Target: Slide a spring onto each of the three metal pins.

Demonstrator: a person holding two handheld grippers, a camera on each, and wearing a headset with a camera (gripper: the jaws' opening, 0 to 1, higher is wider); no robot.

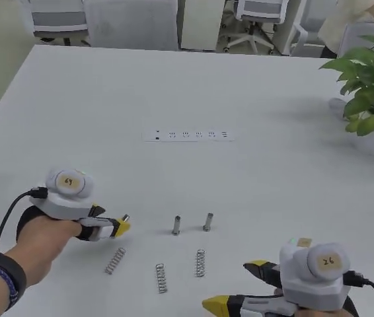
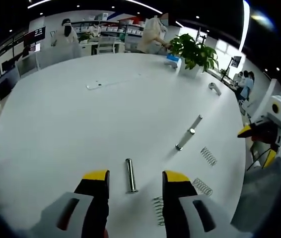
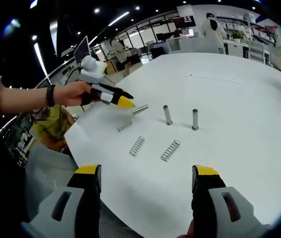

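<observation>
**Worktop** (image 1: 253,99): white and broad. It carries a socket strip (image 1: 187,135) in the middle and a plant (image 1: 369,99) at the far right.

**Left tongs** (image 1: 121,226): jaws apart and empty, held low over the worktop.

**Right tongs** (image 3: 146,170): jaws wide apart and empty, held at the near edge, well apart from the parts.

**Pins, three:** a first upright pin (image 1: 176,225) and a second upright pin (image 1: 208,222) stand side by side. The lying pin (image 2: 129,175) rests flat between the left tongs' tips and just ahead of them.

**Springs, three:** the left spring (image 1: 114,261), middle spring (image 1: 161,277) and right spring (image 1: 200,263) lie loose in a row on the near side of the pins. None is on a pin.

**Hazards, as judged:**
- The lying pin is round, so an off-centre pinch would likely roll it away.
- The left spring lies near the left tongs and could be nudged or caught along with the pin.
- The upright pins look easy to topple if a jaw brushes them.
- A spring squeezed too hard may flick out of the grip.
</observation>
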